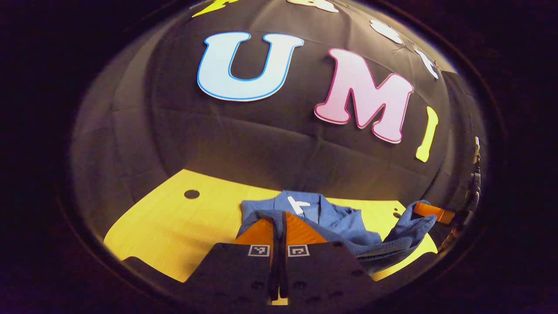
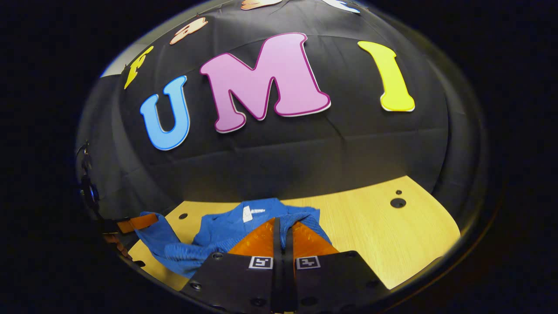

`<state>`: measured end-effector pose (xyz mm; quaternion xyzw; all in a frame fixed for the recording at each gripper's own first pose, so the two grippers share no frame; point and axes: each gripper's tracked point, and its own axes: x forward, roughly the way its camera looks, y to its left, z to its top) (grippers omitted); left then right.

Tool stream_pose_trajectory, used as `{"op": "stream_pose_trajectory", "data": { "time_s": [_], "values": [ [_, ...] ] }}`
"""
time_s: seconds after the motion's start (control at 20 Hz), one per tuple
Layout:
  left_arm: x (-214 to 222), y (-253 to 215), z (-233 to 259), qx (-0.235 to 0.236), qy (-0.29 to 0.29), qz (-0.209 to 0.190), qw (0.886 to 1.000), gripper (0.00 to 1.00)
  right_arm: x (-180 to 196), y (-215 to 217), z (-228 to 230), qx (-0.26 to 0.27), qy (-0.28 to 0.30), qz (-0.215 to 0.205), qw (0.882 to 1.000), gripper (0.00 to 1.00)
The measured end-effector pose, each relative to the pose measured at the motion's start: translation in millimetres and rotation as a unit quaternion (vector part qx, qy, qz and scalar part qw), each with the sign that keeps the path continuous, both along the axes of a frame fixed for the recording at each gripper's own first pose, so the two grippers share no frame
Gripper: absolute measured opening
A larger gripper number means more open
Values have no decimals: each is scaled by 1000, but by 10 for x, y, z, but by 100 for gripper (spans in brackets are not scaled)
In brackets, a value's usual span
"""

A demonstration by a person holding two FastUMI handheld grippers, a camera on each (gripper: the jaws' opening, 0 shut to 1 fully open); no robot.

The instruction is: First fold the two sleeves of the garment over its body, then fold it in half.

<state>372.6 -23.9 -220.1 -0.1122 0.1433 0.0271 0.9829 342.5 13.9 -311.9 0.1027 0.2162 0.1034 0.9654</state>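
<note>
Between L fingers (image 1: 280, 218): garment (image 1: 340, 224) hem.

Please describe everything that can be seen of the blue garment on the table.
The blue garment is a soft, finely ribbed knit with a collar and a white tag inside the neck. It lies bunched on the yellow wooden table, not flat. The left claw and the right claw each look shut on a lifted edge of it. The cloth hangs in folds between the two claws, and its far part near the collar rests on the table.
</note>
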Motion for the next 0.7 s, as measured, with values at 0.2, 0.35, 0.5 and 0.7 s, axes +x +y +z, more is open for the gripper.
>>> {"op": "stream_pose_trajectory", "data": {
  "time_s": [0.2,0.35,0.5,0.7],
  "values": [
    [805,262,84,21,-39,30,999,0,808,-10,5,5,-40,-28,999,5],
    [1336,345,-100,39,-25,40,998,0,1344,122,-213,-8,-54,-33,998,4],
    [1707,389,-310,53,-38,59,996,0,1714,188,-519,-22,-52,-43,997,5],
    [2013,368,-669,67,-44,51,996,0,1879,88,-914,-45,-39,-67,996,5]
  ]
}}
